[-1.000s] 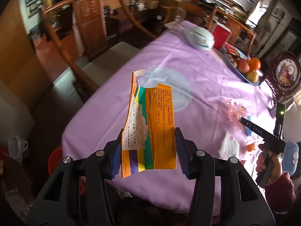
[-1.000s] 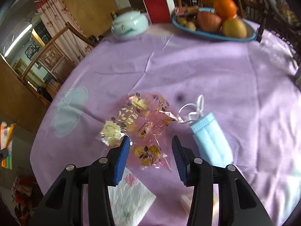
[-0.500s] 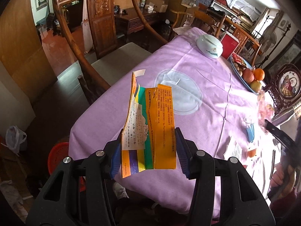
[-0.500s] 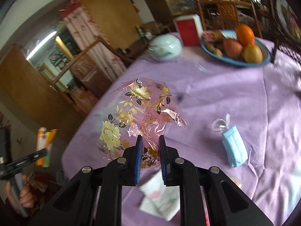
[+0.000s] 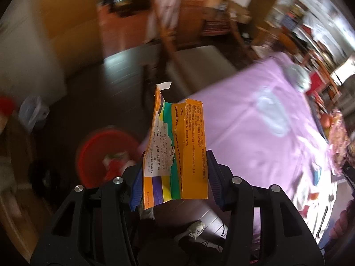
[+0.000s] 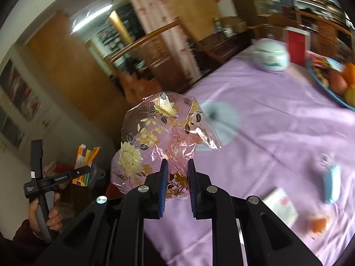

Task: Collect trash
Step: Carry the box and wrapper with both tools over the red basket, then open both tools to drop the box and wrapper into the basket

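Carton: a flattened orange carton point(image 5: 177, 153) stood upright between the blue pads of the left gripper point(image 5: 175, 182), long axis pointing away from the camera, above the floor beside the tabletop point(image 5: 255, 137).
Writing: "Pharmaceutical Co., Ltd" ran along it, beside a white printed sticker.
Wrapper: the right gripper point(image 6: 176, 184) had its jaws narrow, pinching a crinkled clear floral wrapper point(image 6: 159, 139) that fanned upward over the tabletop edge.
Bin: a red bin point(image 5: 106, 155) below the carton held what looked like scraps; blurred.
Tabletop: a blue face mask point(image 6: 331, 186), a napkin point(image 6: 281, 206) and a fruit dish point(image 6: 326, 88) lay on purple cloth.
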A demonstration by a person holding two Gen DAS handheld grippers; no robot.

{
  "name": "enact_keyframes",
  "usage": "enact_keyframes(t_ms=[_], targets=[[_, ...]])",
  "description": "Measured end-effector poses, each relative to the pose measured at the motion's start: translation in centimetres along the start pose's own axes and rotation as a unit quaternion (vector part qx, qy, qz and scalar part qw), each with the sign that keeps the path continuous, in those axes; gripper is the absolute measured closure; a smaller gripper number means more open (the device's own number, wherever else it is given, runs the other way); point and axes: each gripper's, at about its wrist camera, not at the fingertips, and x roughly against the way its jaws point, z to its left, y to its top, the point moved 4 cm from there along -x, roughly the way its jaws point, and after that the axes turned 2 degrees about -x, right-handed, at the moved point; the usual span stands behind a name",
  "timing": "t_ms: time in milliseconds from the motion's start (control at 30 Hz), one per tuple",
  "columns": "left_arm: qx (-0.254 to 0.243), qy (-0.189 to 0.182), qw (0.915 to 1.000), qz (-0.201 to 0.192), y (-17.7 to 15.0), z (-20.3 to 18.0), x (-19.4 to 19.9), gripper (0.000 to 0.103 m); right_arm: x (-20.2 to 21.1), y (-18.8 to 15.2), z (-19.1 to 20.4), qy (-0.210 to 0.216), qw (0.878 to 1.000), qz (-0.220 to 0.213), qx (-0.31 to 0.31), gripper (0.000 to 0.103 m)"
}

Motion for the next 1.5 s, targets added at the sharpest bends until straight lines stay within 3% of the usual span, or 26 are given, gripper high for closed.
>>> enact_keyframes(t_ms=[167, 333, 600, 800, 1133, 1333, 1500], targets=[[0.062, 0.024, 0.9975, 0.025, -2.3, 6.6, -0.9, 0.052, -2.8, 0.0, 4.9, 0.024, 0.998, 0.032, 0.04, 0.085], [0.089, 0.033, 0.9945, 0.044, -2.9, 10.4, -2.5, 0.049, -4.1, -0.5, 8.0, 0.025, 0.996, 0.054, 0.065, 0.085], [0.108, 0.027, 0.9927, 0.046, -1.3, 12.3, -3.6, 0.038, -4.8, -0.8, 10.1, 0.015, 0.994, 0.068, 0.079, 0.085], [0.118, 0.028, 0.9921, 0.031, -0.7, 12.9, -2.6, 0.035, -7.1, -1.3, 12.9, 0.039, 0.989, 0.095, 0.107, 0.085], [0.144, 0.061, 0.9876, 0.008, -1.8, 17.2, 1.4, 0.028, -14.4, -4.4, 21.1, 0.095, 0.96, 0.186, 0.185, 0.085], [0.164, 0.064, 0.9842, 0.013, -3.8, 19.2, 2.7, 0.027, -19.3, -6.6, 24.9, 0.099, 0.943, 0.234, 0.217, 0.084], [0.179, 0.077, 0.9806, 0.018, -5.3, 21.0, 3.1, 0.026, -22.8, -8.0, 26.8, 0.095, 0.932, 0.261, 0.232, 0.071]])
